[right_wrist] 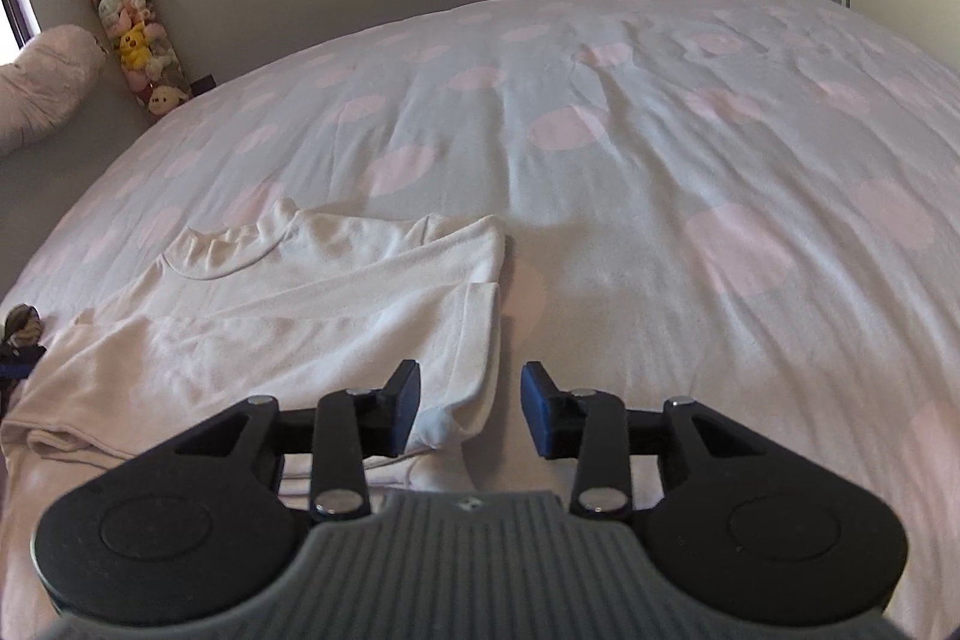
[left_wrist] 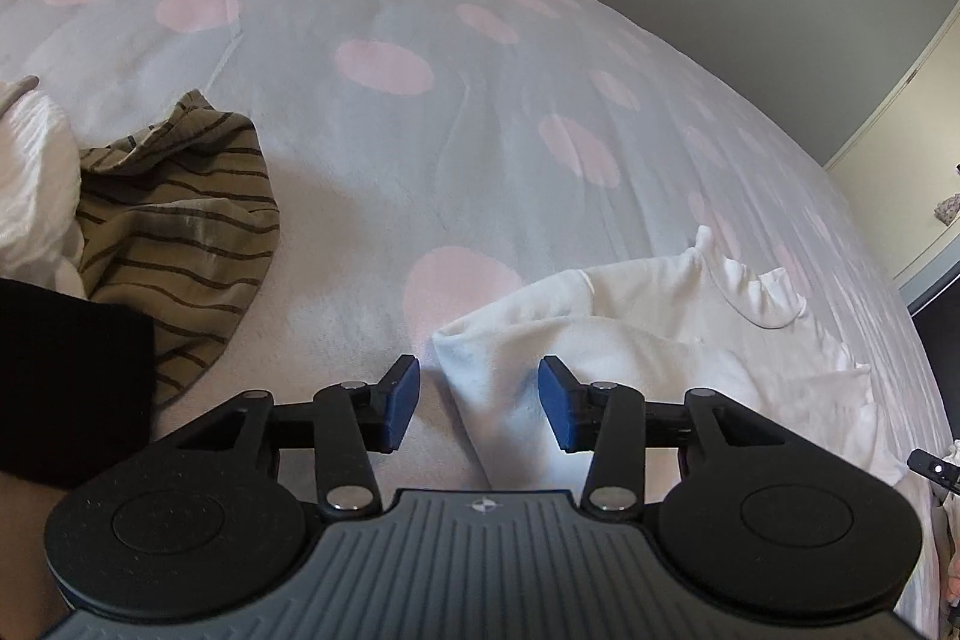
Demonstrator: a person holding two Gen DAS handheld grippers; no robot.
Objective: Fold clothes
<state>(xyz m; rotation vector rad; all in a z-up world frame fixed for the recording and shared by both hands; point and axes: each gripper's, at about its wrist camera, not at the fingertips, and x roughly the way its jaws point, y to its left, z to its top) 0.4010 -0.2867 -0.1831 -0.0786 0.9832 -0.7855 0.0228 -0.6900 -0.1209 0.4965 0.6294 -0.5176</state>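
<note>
White top [right_wrist: 312,304] lay on the bed [right_wrist: 660,148], partly folded, sleeves laid across, neckline farthest. Each hand-held gripper, left [left_wrist: 477,403] and right [right_wrist: 470,412], stood open over its near edges, gripping nothing. Beyond the top, bare bed; striped garment [left_wrist: 174,232] well left.

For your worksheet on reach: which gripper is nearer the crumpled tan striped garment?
Left. The left gripper has the tan striped garment beside it; the right gripper faces the white top's far side.
</note>
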